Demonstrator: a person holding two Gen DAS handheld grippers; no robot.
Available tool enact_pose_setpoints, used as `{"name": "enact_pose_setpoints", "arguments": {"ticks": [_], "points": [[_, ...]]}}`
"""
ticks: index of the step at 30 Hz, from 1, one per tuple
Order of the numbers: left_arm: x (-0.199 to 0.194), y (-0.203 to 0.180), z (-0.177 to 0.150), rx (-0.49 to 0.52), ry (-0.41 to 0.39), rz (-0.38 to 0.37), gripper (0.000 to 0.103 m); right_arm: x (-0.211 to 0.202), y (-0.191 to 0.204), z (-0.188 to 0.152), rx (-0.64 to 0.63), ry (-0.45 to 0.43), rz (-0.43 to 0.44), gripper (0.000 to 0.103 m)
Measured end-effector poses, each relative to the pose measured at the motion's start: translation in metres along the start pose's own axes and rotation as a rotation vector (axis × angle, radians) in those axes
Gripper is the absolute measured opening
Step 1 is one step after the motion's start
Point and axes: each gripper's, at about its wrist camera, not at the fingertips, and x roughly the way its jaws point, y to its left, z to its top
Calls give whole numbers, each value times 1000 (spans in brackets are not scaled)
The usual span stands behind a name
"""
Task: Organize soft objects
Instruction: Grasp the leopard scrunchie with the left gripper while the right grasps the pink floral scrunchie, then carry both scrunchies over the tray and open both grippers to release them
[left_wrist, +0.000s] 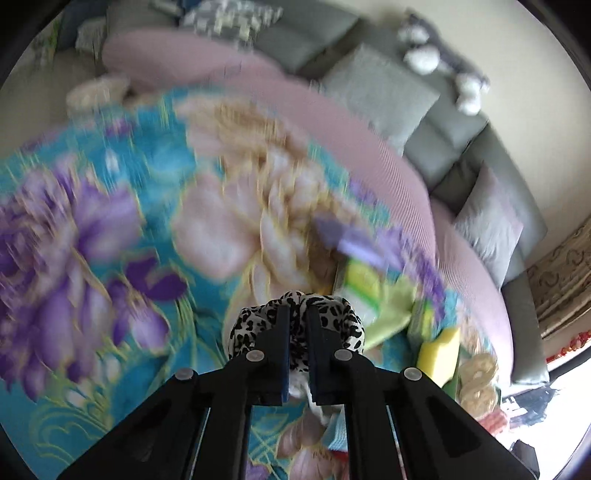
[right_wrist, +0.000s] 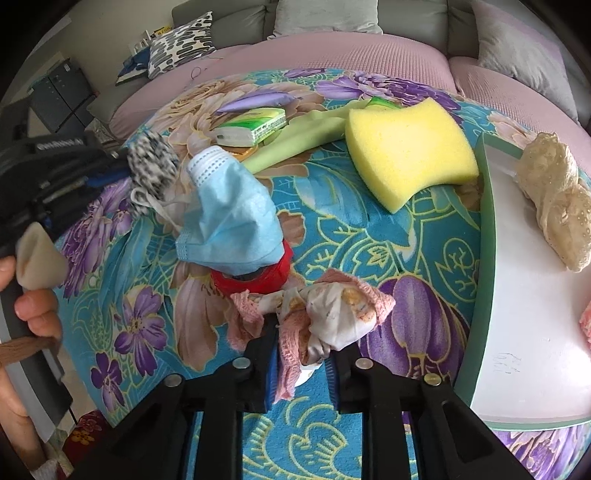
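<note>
While our left tongs are pressed together on the leopard-print scrunchie, our right tongs have their jaws either side of a crumpled pink-and-white cloth, the pads close against it; we judge it pinched, though how firmly we cannot tell. Both soft things sit low over the floral blanket that covers the surface. Just beyond the right tongs a blue face mask is draped over something red, and white ear loops trail from it toward the scrunchie. Farther off lie a yellow sponge, a green cloth and a tissue pack. At the right stands a white tray with a green rim, already holding a cream lace bundle.

We judge the tray to be where these things belong. Our worries: the ear loops may be snagged with the scrunchie, so lifting the left hand could drag the mask along. The pink cloth hangs loose, and a shallow pinch on one fold could let it slide out on the way to the tray. The left view is blurred, so we cannot check that grip closely.
</note>
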Motion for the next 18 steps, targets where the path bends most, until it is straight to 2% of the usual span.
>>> {"name": "enact_pose_setpoints", "arguments": {"ticks": [3,8,13,18], "points": [[-23,0,6,-11,-100,-1,8,-2,-1,-1,1,-4,10,17],[-60,5,14,-23,-260,43,8,-10,-5,-1,20,-29,17,15],[-79,4,18,-16,-314,40,8,-31,-11,-2,37,-88,4,15],[-91,-10,14,25,-337,22,8,-68,-24,0,75,-207,-27,15]]}}
